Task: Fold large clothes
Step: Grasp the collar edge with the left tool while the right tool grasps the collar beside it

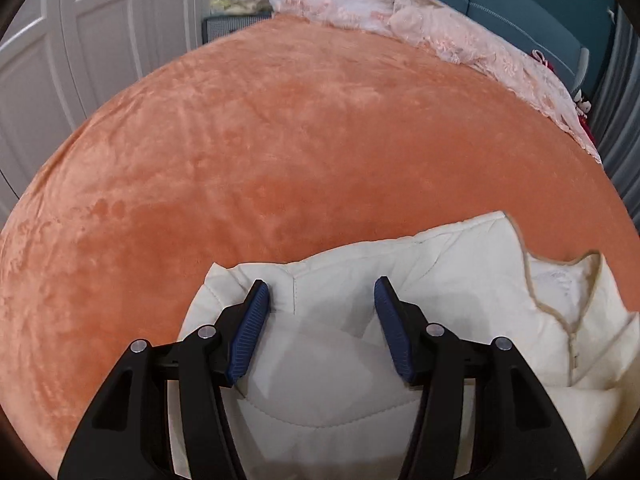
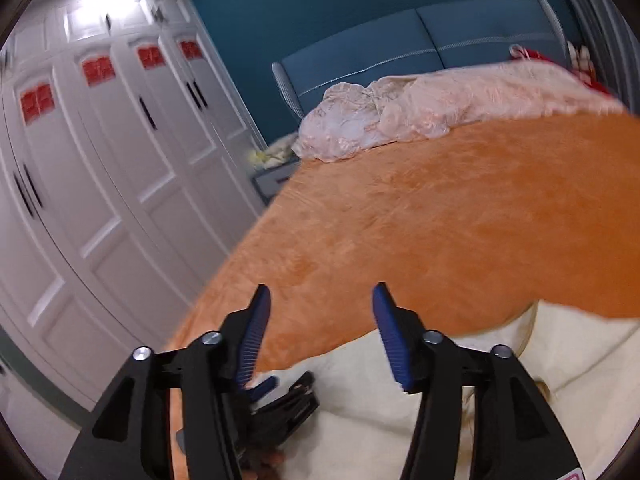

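Note:
A cream quilted jacket (image 1: pixel 420 276) lies on the orange plush bed cover (image 1: pixel 280 140) at the near edge, its collar and zip (image 1: pixel 572 320) to the right. My left gripper (image 1: pixel 320 300) is open just above the jacket's folded left part, nothing between its blue pads. In the right wrist view the jacket (image 2: pixel 380 420) shows at the bottom. My right gripper (image 2: pixel 318 304) is open and empty, raised above the jacket's near edge. The left gripper (image 2: pixel 280 392) shows below it on the jacket.
A rumpled pink lace bedspread (image 1: pixel 420 16) lies along the far side by the blue headboard (image 2: pixel 400 40). White wardrobe doors (image 2: pixel 100 180) stand on the left, with a small bedside table (image 2: pixel 272 176) beside the bed. Red items (image 2: pixel 532 56) lie at the far right.

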`<state>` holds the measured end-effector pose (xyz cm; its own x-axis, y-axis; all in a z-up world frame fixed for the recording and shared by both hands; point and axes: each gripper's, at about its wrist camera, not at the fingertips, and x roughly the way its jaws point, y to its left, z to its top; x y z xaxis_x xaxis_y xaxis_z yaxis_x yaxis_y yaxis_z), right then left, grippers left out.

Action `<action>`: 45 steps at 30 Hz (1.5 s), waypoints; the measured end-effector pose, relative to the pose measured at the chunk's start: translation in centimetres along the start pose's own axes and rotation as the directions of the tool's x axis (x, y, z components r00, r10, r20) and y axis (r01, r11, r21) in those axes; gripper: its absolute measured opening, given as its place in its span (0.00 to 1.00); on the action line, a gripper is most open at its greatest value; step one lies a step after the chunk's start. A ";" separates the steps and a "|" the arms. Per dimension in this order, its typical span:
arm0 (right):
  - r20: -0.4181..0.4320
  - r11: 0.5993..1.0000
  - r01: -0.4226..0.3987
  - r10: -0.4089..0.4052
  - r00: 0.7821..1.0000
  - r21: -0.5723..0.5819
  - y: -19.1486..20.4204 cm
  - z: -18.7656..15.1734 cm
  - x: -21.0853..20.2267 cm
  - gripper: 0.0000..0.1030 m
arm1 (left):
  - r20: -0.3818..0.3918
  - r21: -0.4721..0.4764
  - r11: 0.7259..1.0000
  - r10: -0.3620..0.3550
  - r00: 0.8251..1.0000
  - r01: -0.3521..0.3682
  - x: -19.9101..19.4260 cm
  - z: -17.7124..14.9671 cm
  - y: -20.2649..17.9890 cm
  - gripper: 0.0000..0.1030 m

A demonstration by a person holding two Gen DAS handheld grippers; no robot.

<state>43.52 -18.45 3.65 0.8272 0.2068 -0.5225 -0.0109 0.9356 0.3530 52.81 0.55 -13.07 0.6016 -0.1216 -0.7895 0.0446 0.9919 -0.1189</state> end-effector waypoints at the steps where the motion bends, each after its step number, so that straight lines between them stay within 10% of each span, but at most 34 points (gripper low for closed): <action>1: -0.030 0.999 0.020 -0.021 0.999 -0.036 0.2 -0.3 1.4 0.53 | 0.012 0.002 1.000 0.002 1.000 -0.003 -0.1 -0.2 -0.1 0.52; 10: -0.347 0.984 0.175 -0.176 0.921 -0.033 -4.7 -6.5 14.4 0.49 | 0.063 -0.037 0.998 -0.050 0.997 0.053 -0.2 -1.0 0.9 0.52; 13: -0.387 0.987 0.158 -0.153 0.909 -0.018 -5.5 -7.7 15.1 0.01 | 0.079 -0.030 0.999 -0.042 0.996 0.045 -0.1 -1.1 0.6 0.52; 25: -0.287 0.984 0.173 -0.155 0.945 0.036 -7.8 -8.7 13.0 0.00 | 0.078 0.001 1.000 0.014 0.997 -0.014 0.1 -1.3 0.2 0.52; 28: -0.161 0.964 0.245 -0.226 0.961 0.106 -11.0 -7.3 6.6 0.11 | 0.050 0.033 0.999 0.027 0.998 -0.029 -0.8 -0.4 -0.5 0.52; 31: -0.081 0.925 0.316 -0.306 0.949 0.210 -16.1 -6.4 0.5 0.43 | 0.089 0.066 0.998 -0.024 0.996 0.018 -3.5 0.3 -2.0 0.53; 33: -0.060 0.885 0.373 -0.372 0.926 0.277 -20.0 -6.0 -3.0 0.52 | 0.099 0.086 0.993 -0.094 0.991 0.085 -5.3 1.0 -4.3 0.72; 38: -0.105 0.797 0.462 -0.460 0.882 0.390 -26.6 -6.0 -6.1 0.56 | 0.015 0.176 0.944 -0.286 0.958 0.279 -5.9 2.4 -15.1 0.86; 45: -0.248 0.754 0.485 -0.417 0.874 0.442 -30.9 -7.8 -3.4 0.55 | -0.143 0.268 0.922 -0.249 0.958 0.279 0.1 0.5 -25.9 0.75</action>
<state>36.67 -45.86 -11.50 0.5883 -0.1382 -0.7967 0.6416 0.6795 0.3559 52.14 -25.12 -9.80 0.4509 -0.3684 -0.8130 0.4228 0.8903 -0.1689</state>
